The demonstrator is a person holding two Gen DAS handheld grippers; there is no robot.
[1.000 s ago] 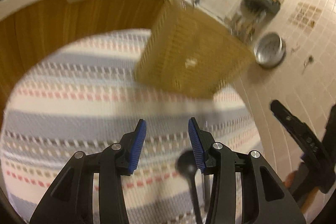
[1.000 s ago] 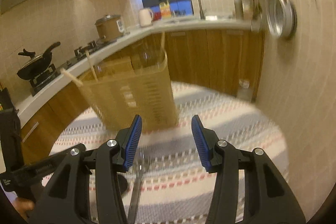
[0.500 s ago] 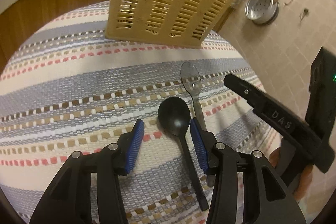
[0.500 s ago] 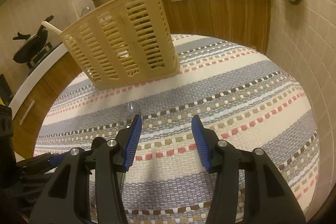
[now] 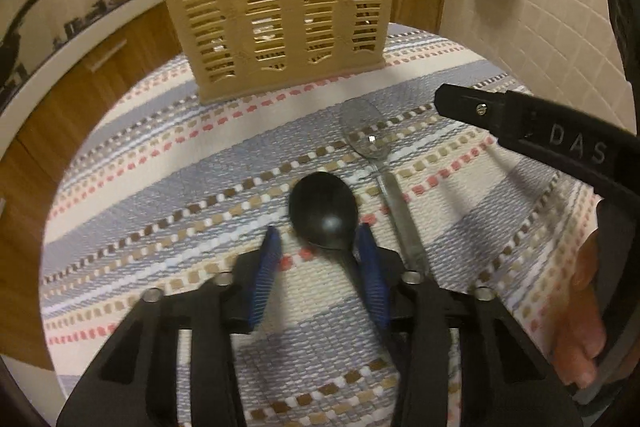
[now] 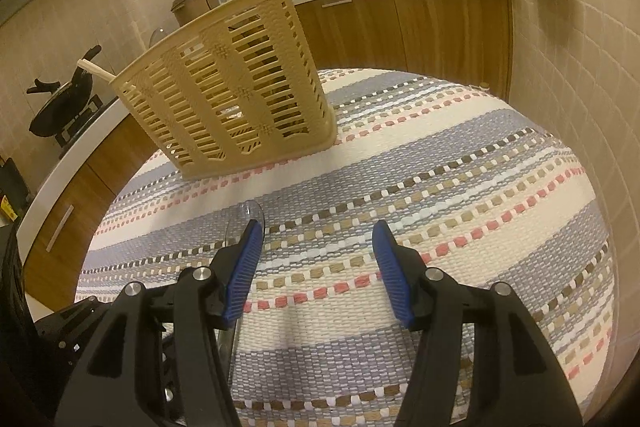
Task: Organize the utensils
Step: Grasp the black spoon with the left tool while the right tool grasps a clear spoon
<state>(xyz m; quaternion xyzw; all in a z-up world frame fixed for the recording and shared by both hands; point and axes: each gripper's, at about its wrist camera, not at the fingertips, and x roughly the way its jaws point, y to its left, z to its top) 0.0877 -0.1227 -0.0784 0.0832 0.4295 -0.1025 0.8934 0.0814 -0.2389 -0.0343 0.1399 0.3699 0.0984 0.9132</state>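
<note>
On the striped cloth, the black spoon lies at the basket's six o'clock, its neck between the left gripper's closing jaws; centre before pinching, while the right gripper waits half-spread, empty.

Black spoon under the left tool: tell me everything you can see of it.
The black spoon looks like matte plastic, with a rounded oval bowl and a thin dark handle running back beneath the left tool. It lies flat on the striped woven cloth, bowl towards the slotted basket, beside a clear-bowled spoon on its right; whether the two touch is unclear. The neck sits between the tool's blue pads, whose jaws are closing; the right pad is close against it, the left apart.
</note>
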